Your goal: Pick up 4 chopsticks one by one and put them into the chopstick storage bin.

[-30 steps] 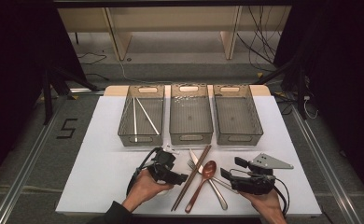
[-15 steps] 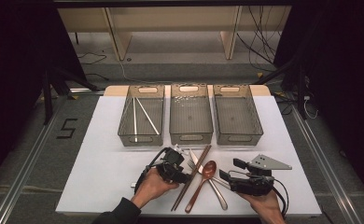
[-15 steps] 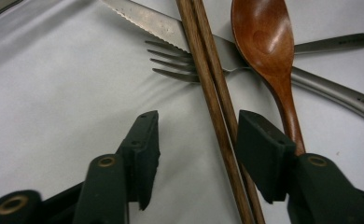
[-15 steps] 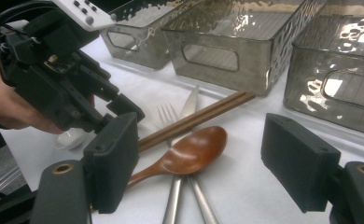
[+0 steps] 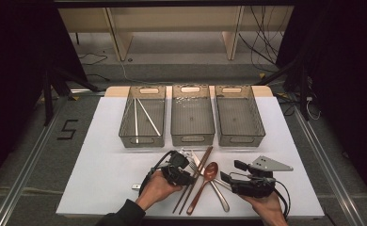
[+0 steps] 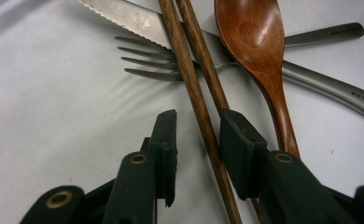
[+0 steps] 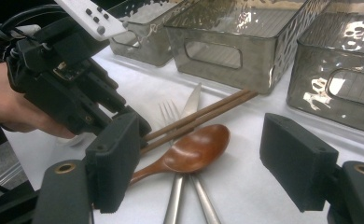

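Note:
A pair of brown wooden chopsticks (image 5: 195,178) (image 6: 185,56) lies in a cutlery pile at the table's front, with a wooden spoon (image 5: 211,171) (image 6: 248,32), a metal fork (image 6: 147,60) and a serrated knife (image 6: 124,14). My left gripper (image 5: 187,175) (image 6: 199,135) straddles the chopsticks. Its jaws have just been closing. One stick lies between the pads with a gap on the left; the other runs by the right pad. My right gripper (image 5: 231,171) (image 7: 206,163) hovers right of the pile, open wide and holding nothing. It faces the spoon (image 7: 194,149) and the left gripper (image 7: 68,88).
Three smoky plastic trays stand in a row behind the pile: the left tray (image 5: 139,140) holds two pale sticks, the middle tray (image 5: 192,139) and right tray (image 5: 240,139) look bare. Metal handles (image 5: 220,197) stick out toward the front edge. White table surface lies left of my left hand.
My left gripper has slid a little to the right onto the chopsticks and its jaws have narrowed around them. The right gripper has stayed put.

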